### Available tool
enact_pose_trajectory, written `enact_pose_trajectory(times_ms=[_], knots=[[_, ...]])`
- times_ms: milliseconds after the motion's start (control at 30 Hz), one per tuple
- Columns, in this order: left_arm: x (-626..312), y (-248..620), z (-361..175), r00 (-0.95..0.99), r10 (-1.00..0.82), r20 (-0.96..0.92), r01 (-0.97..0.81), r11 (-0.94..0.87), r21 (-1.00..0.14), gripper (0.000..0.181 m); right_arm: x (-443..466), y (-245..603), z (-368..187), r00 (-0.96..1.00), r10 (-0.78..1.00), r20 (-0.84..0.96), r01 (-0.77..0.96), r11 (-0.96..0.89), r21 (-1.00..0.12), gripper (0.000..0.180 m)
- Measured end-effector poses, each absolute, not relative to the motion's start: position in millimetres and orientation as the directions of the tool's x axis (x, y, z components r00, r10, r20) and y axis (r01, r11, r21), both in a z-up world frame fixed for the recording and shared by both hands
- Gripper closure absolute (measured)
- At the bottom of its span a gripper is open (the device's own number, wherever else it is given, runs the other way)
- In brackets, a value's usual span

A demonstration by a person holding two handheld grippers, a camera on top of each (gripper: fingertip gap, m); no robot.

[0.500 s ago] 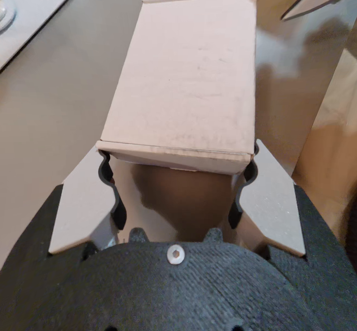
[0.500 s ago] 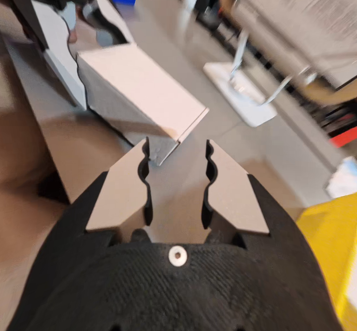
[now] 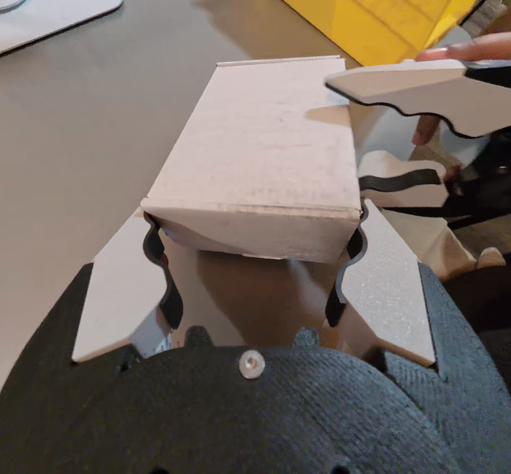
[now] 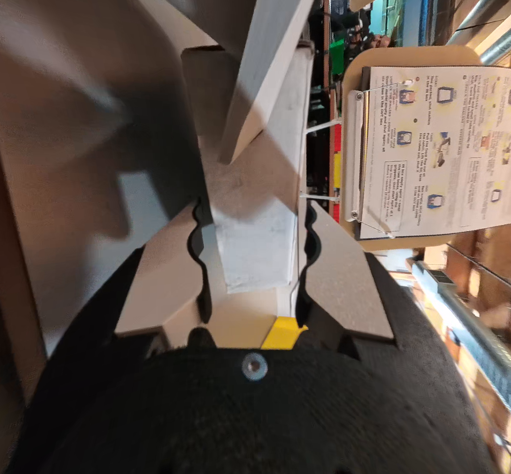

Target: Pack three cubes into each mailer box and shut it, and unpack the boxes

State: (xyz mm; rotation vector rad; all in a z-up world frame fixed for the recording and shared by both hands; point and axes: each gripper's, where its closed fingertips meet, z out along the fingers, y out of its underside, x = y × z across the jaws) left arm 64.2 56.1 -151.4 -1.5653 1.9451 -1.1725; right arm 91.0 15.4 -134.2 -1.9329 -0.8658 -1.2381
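Table (image 3: 83,134) first, grey-brown, filling the left wrist view. Yellow bin (image 3: 359,4) at 1 o'clock, well back from the action. White flat stand base (image 3: 55,4) at 11 o'clock, far corner.

Centre frame: the mailer box (image 3: 257,142), white cardboard, lid down, running from dead centre away toward 12. Near end looks raised off the table, w/ shadow beneath. No cubes in sight, so can't say if it's loaded.

Left gripper (image 3: 253,221) is clamped on the box's near end, one finger on each side wall, jaws spread wide to span it.

Right gripper (image 3: 356,153) comes in from 3 o'clock, turned on its side, fingers parted. One finger rides above the lid's right edge, the other sits just beside the right wall. Whether it's touching, can't tell. Right wrist view is rolled and blurry: gap between the jaws, white cardboard edge (image 4: 257,253) in between, not pinched. A sheet on a clipboard (image 4: 414,150) off at 3.

Step, my read: box shut and steadied by the left, right going for the lid, so prob. the start of unpacking, though a final press-shut is possible. Next calls for the right to catch the flap edge and lift while the left holds firm; thin cardboard, easy to slip off.
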Motion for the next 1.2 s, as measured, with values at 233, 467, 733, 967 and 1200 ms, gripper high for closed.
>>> enact_pose_trajectory(times_ms=[233,467,733,967,1200], knots=[[67,51,-130,-0.359,-0.924,0.130,-0.477,0.062,-0.877,0.050,96,9,-113,0.209,0.154,0.966,0.821,-0.565,-0.088,0.119],[63,83,-111,-0.293,-0.927,0.234,-0.404,-0.102,-0.909,0.060,147,-41,-20,0.004,-0.012,1.000,0.747,-0.665,-0.011,0.119],[68,91,-125,-0.235,-0.956,0.174,-0.428,-0.059,-0.902,0.073,299,-167,18,0.086,-0.090,0.992,0.496,-0.860,-0.121,0.120],[69,84,-135,-0.255,-0.958,0.130,-0.456,0.001,-0.890,0.073,387,-194,-68,0.274,0.022,0.962,0.385,-0.919,-0.088,0.120],[68,81,-143,-0.272,-0.955,0.120,-0.480,0.027,-0.877,0.073,396,-192,-98,0.308,0.099,0.946,0.441,-0.896,-0.050,0.118]])
